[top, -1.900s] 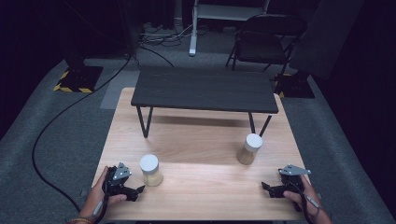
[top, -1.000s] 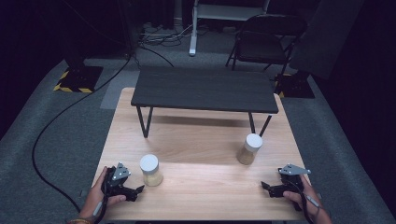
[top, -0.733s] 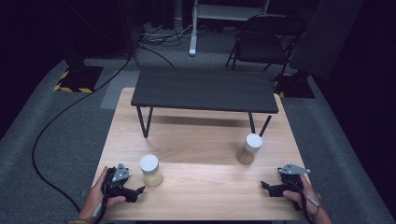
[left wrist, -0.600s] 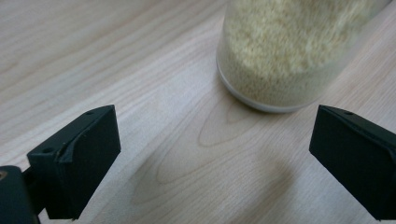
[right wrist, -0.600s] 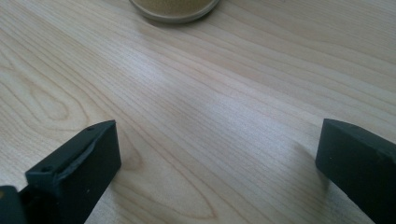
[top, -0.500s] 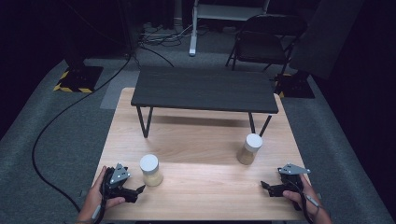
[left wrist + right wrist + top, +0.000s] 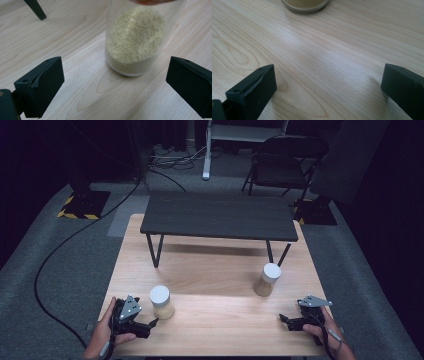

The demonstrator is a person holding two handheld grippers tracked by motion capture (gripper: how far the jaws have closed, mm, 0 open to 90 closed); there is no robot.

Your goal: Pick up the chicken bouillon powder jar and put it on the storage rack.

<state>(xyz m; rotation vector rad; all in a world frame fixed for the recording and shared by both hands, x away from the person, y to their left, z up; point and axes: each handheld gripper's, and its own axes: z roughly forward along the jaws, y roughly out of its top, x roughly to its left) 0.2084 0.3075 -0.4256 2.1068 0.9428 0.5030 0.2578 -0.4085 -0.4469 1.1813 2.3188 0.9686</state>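
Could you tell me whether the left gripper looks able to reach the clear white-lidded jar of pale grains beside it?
Probably yes: the left gripper is open, and bare wooden table lies before the jar.

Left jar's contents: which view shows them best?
The left gripper view: the left jar stands close, its pale grains plain through the glass. The high view shows it small, mostly its white lid.

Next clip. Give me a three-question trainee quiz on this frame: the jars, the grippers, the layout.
1. True or false: the left gripper is shut on the left jar.
2. Which jar stands nearer the black bench? A) left jar B) right jar
3. What do the jars stand on?

Key:
1. False; its jaws stand open, the jar ahead of them, untouched.
2. B.
3. The wooden table.
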